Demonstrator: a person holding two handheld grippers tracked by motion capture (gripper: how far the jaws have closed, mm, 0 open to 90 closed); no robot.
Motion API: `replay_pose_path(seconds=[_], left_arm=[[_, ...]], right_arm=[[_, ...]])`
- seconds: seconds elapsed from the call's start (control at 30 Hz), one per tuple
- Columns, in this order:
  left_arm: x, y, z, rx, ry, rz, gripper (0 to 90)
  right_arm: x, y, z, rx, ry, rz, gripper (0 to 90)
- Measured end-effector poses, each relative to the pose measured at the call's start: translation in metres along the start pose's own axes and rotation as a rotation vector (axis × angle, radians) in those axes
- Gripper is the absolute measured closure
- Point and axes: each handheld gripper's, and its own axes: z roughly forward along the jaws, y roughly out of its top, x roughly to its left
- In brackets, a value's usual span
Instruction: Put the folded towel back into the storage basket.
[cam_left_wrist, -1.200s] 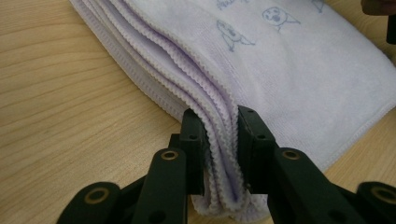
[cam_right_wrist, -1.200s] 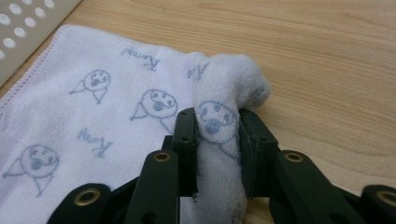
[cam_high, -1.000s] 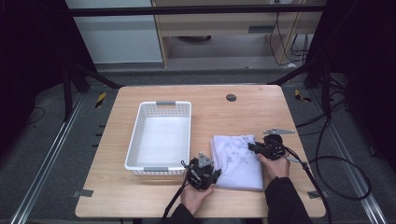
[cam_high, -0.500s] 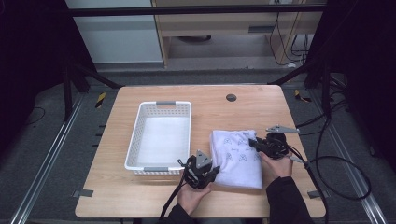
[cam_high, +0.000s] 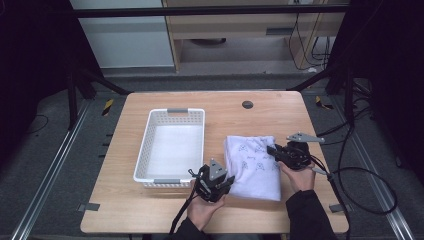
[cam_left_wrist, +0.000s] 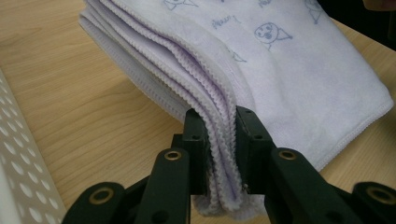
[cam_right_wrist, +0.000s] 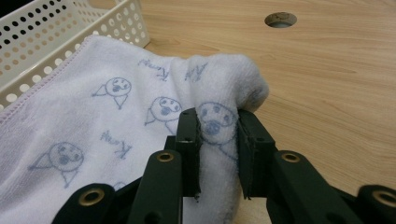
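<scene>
A folded white towel (cam_high: 252, 165) with small blue drawings lies on the wooden table (cam_high: 150, 210), right of a white basket (cam_high: 172, 145). My left gripper (cam_high: 224, 179) is shut on the towel's (cam_left_wrist: 299, 70) stacked near-left edges; the layers are pinched between its jaws (cam_left_wrist: 219, 140). My right gripper (cam_high: 272, 150) is shut on a bunched fold of the towel (cam_right_wrist: 93, 121) at its right edge, squeezed between the jaws (cam_right_wrist: 217, 140).
The white perforated basket (cam_right_wrist: 56, 32) stands empty to the left of the towel. A round cable hole (cam_high: 247, 104) sits in the table near the far edge, also seen as the hole (cam_right_wrist: 280, 19). Cables (cam_high: 365, 175) trail off the table's right side.
Both grippers stay on the towel. The right gripper has shifted slightly along the towel's right edge; the left has hardly moved.
</scene>
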Motion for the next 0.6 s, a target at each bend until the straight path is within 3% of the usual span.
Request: replay_pose_path(seconds=[0.6], left_arm=[[0.008, 0.017, -0.019, -0.008, 0.006, 0.028, 74.7]], right_arm=[[0.014, 0.019, -0.011, -0.059, 0.001, -0.024, 72.9]])
